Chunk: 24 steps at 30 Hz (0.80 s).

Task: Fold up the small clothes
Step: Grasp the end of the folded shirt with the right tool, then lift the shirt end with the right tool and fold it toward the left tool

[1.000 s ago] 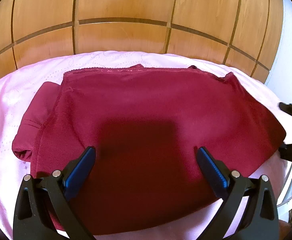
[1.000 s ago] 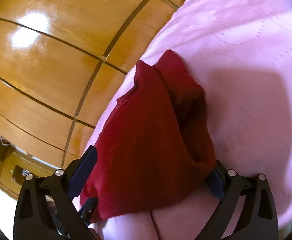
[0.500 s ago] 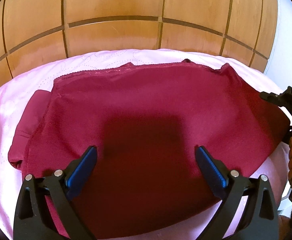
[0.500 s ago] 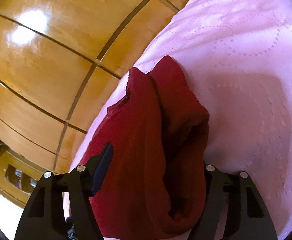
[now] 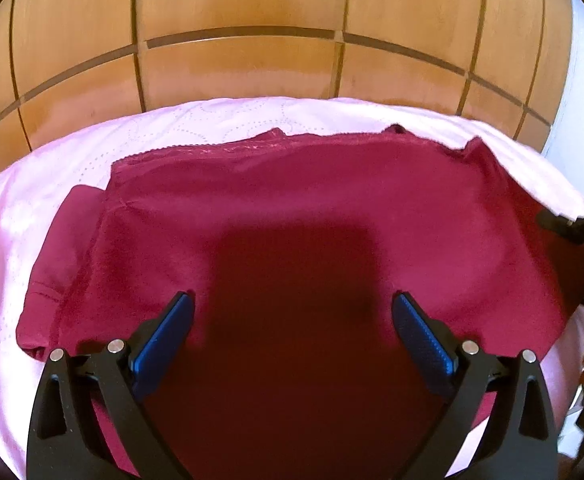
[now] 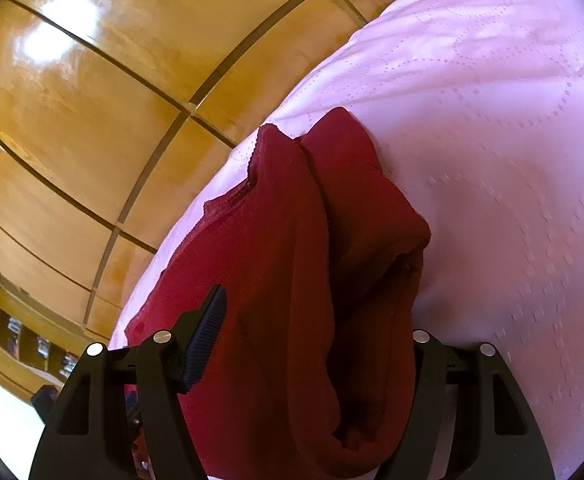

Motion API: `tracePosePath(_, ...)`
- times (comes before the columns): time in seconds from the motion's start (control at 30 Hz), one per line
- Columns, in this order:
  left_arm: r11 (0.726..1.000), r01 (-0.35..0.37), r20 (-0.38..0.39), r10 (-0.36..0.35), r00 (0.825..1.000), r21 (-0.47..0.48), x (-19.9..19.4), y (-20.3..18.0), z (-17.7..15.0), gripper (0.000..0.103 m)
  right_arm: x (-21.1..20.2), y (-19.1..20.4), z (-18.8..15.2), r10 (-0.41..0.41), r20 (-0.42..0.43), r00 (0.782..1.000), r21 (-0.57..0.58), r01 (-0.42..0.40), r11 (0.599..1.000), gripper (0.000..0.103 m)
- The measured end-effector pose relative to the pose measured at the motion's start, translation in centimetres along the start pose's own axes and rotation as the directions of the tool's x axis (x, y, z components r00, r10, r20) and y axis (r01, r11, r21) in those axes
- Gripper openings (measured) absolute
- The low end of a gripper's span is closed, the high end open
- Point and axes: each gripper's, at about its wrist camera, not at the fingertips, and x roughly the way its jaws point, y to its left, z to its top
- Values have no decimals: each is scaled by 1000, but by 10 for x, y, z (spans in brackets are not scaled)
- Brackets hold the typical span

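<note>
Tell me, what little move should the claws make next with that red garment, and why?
Probably closing the right claw on the bunched edge of the dark red garment. In the right wrist view that edge sits between its open jaws, lifted off the pink bedspread, so a pinch looks ready. The left claw hovers open over the flat middle, holding nothing, and could steady it there.

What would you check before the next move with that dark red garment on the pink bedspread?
1. Left gripper open above the garment, holding nothing: ok.
2. Right gripper straddling the garment's bunched end, fingers still apart: ok; actual grip cannot tell.
3. Garment lying flat in the left view: mostly ok; a flap sticks out at its left.
4. Lace edge straight along the far side: ok.
5. Garment fully on the bedspread: ok.
</note>
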Motion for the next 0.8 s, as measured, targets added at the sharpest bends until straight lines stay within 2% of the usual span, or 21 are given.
tracePosePath(0.3,1000,14,0,-14,1000,-4,0,2,-2,100,2,1,1,-12,-1,1000,-26,12,1000,66)
tracePosePath(0.33,1000,15,-1,-15,1000,-3,0,2,-2,100,2,2,1,-13,2,1000,-36,13,999,64)
tracePosePath(0.43,1000,20,-7,-20,1000,3,-4,3,0,100,3,-1,2,-27,-2,1000,-47,27,999,41)
tracePosePath(0.53,999,34,11,-34,999,-12,-14,8,0,100,0,-9,6,8,-4,1000,23,-8,1000,32)
tracePosePath(0.8,993,1,84,9,996,-119,-40,49,1,100,-13,23,10,64,41,997,-14,-63,998,29)
